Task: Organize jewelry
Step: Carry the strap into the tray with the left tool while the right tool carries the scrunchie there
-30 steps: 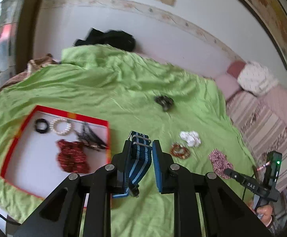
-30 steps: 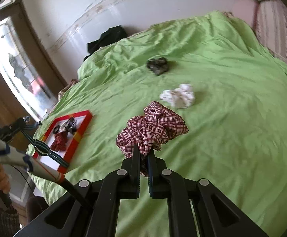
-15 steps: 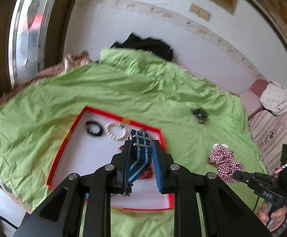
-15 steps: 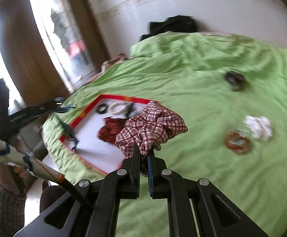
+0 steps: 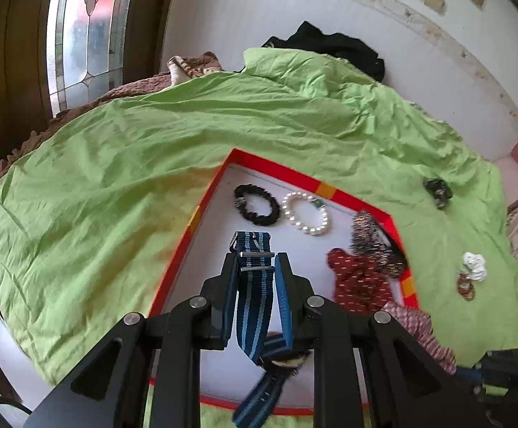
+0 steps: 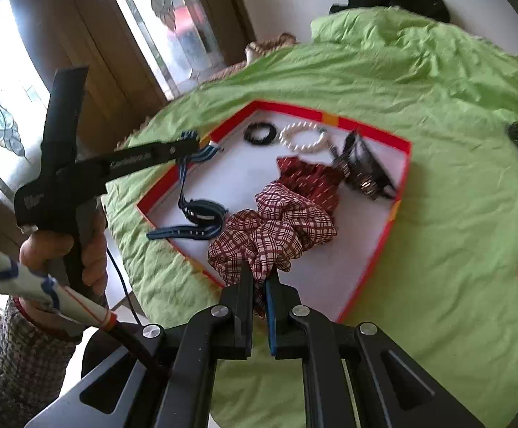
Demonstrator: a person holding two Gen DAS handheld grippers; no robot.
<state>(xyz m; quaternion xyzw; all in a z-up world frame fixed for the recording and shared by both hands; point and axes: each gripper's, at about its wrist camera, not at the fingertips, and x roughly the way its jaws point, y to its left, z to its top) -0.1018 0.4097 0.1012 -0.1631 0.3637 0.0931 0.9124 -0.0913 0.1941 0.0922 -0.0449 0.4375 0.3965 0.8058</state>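
The left tongs (image 5: 257,278) stand narrow, clamped across a navy and light-blue striped watch strap (image 5: 253,285), while the right tongs (image 6: 259,281) are pinched nearly together on a fold of the red-and-white plaid scrunchie (image 6: 273,232). Both loads hang over the red-rimmed tray (image 5: 276,169) that lies on the green bedsheet (image 5: 116,178), so the step in hand looks like setting them down inside it. To do that well, each should probably be lowered until it rests on the bare white floor of the tray before the tongs are let go, the strap toward the near left part and the scrunchie clear of the dark red scrunchie (image 5: 360,281) it now overhangs, so nothing piles up or snags. The strap's long axis runs along the left tongs: its buckle end points away toward the black bracelet (image 5: 257,203) and the pearl bracelet (image 5: 305,214), and its tail droops below the jaws, looping down to the tray's near edge in the right wrist view. Letting the tail touch first would likely keep it from springing out over the rim. Beyond the tray, a dark hair claw (image 5: 437,192), a white scrunchie (image 5: 474,265) and an orange beaded bangle (image 5: 465,287) lie on the sheet, not yet gathered.
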